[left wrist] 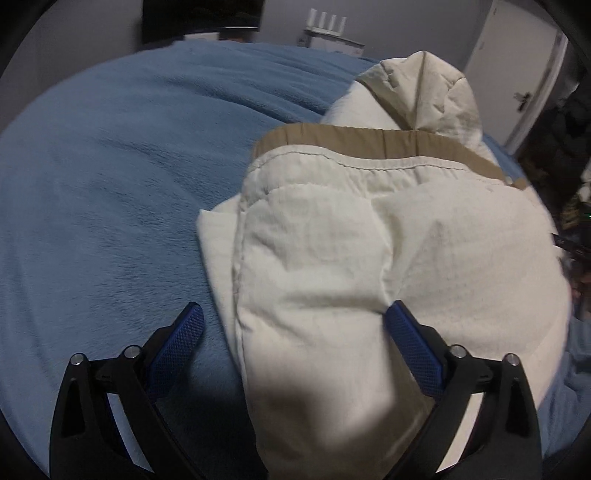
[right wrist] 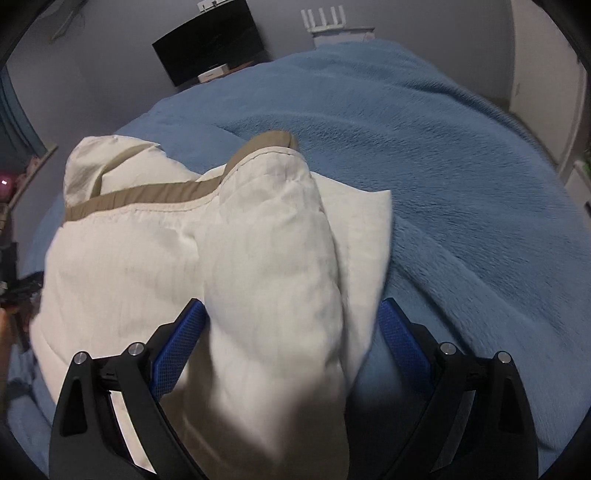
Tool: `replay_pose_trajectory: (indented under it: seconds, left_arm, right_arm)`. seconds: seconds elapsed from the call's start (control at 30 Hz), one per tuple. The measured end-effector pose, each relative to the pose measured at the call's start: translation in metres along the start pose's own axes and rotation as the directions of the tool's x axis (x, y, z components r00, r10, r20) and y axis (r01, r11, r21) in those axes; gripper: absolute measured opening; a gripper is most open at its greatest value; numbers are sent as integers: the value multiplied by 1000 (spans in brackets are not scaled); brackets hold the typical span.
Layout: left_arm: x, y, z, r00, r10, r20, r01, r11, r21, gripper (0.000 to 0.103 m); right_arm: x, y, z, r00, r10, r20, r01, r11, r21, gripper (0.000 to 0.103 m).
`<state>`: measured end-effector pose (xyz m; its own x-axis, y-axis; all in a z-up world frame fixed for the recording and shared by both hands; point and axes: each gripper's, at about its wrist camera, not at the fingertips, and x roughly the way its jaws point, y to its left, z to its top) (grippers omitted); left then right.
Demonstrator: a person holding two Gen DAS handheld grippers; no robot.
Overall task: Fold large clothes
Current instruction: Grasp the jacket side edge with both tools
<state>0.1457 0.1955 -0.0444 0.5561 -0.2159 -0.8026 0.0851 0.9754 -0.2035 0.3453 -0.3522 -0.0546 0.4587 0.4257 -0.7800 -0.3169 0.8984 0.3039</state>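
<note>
A cream padded garment (left wrist: 369, 240) with a tan inner band (left wrist: 369, 134) lies bunched on a blue blanket (left wrist: 110, 184). My left gripper (left wrist: 293, 314) is open, and a thick fold of the garment's left side runs between its blue fingers (left wrist: 410, 339). In the right wrist view the same garment (right wrist: 166, 251) shows its tan band (right wrist: 147, 194). My right gripper (right wrist: 291, 310) is open too, with the garment's right-hand fold lying between its fingers (right wrist: 181, 332). The cloth close to both cameras is blurred.
The blue blanket (right wrist: 461, 166) covers the whole bed. A dark screen (right wrist: 210, 44) and a white router (right wrist: 325, 16) stand against the far wall. A white door (left wrist: 517, 66) is at the right. Dark clutter (left wrist: 569, 147) sits past the bed's right edge.
</note>
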Motion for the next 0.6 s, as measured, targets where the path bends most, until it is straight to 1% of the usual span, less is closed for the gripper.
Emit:
replay_pose_trajectory:
  seconds: [0.07,0.1,0.17,0.2,0.23,0.27,0.3,0.33,0.37,0.4,0.47,0.53,0.57,0.6]
  left_arm:
    - [1,6,4,999,-51,-5,51,999,-3,84]
    - [0,10,5,997,-71,-11,71,997,-6,79]
    - [2,25,10,992,-129,-18,128,991,-38,72]
    - [3,34,11,986,-164,-23,162,985,-68,71]
    - [7,45,11,975,-217,-38,212,971,-109,71]
    - [1,42,2,971,-234,-44,228,966,-119,73]
    - [4,45,3,969,-242,-47,235,965,-119,81]
    - [4,46,3,974,-223,-32,218,970,-109,85]
    - [7,47,4,978,-209,-18,206,973,-106,92]
    - [11,48,6,978,-209,-3,207,972,-113,95]
    - [13,52,2,975,-223,17,223,966,-133,97]
    - [16,53,7,972,-231,50,236,962,-134,97]
    - [17,51,9,971,-232,65,238,963,-129,97]
    - [17,50,9,969,-234,77,242,962,-125,95]
  right_arm:
    - [2,-5,3,999,45,-11,-45,999,14,86]
    - [2,-7,3,998,62,-15,-62,998,18,85]
    - [1,-10,3,996,91,-22,-91,996,22,81]
    - [-1,-14,3,993,114,-28,-113,993,26,80]
    - [-3,-18,3,991,133,-33,-132,991,32,78]
    - [-3,-20,3,989,145,-36,-144,989,37,76]
    - [-4,-23,2,986,163,-40,-161,986,47,76]
    - [-4,-26,2,983,177,-45,-174,983,57,76]
    - [-4,-28,2,981,190,-46,-187,980,64,76]
    - [-5,-31,1,979,199,-45,-196,978,67,76]
    - [0,-34,1,974,224,-44,-220,972,87,76]
    - [6,-37,4,968,246,-42,-241,965,109,77]
    - [10,-38,5,965,259,-41,-252,960,122,77]
    - [12,-39,7,963,266,-39,-259,957,130,77]
